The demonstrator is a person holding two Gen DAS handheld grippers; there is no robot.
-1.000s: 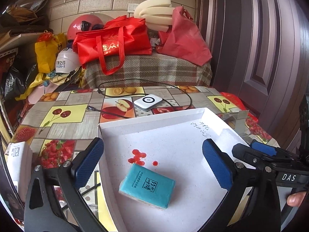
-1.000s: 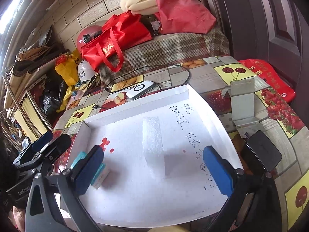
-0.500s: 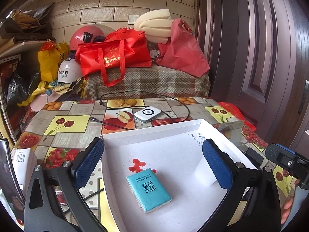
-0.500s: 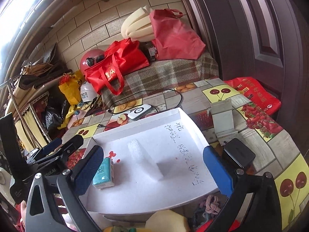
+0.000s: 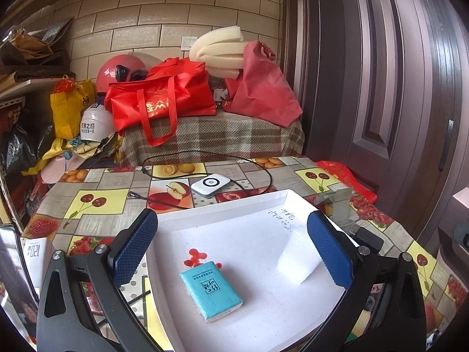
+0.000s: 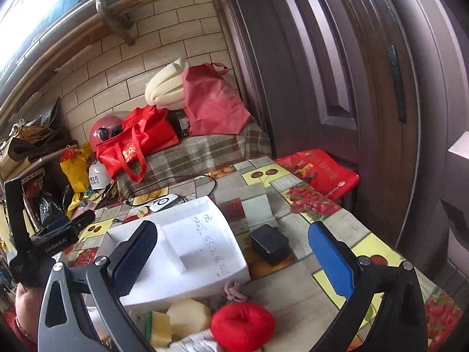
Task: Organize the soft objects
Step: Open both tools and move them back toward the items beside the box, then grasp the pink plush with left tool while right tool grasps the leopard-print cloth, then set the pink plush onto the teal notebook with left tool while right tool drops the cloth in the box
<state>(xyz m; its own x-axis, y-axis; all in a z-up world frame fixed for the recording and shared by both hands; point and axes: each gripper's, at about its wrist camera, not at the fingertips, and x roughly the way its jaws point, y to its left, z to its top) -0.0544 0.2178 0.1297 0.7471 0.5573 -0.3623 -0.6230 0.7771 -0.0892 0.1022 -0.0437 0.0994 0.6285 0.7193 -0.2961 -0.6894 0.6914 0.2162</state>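
Observation:
A white foam tray [image 5: 222,217] lies on the fruit-pattern table. In it lie a teal tissue pack [image 5: 210,290] and a white foam block [image 5: 297,261]. My left gripper [image 5: 231,252] is open and empty, above the tray's near side. My right gripper [image 6: 231,258] is open and empty, held back over the tray's near edge [image 6: 187,290]; the foam block [image 6: 173,249] shows there too. In front of the tray lie a red yarn ball [image 6: 241,322], a pale foam lump [image 6: 189,316], a yellow-green sponge [image 6: 159,330] and a pink knot [image 6: 234,289].
A white device with a black cable [image 5: 209,186] sits behind the tray. A black box [image 6: 269,248] and a grey stand [image 6: 258,208] sit to the tray's right. Red bags [image 5: 164,99] and helmets crowd the bench behind. A dark door [image 6: 351,88] stands right.
Both grippers have pulled back and up from the tray. The right wrist view now takes in the yarn ball, sponge and foam lump in front of the tray.

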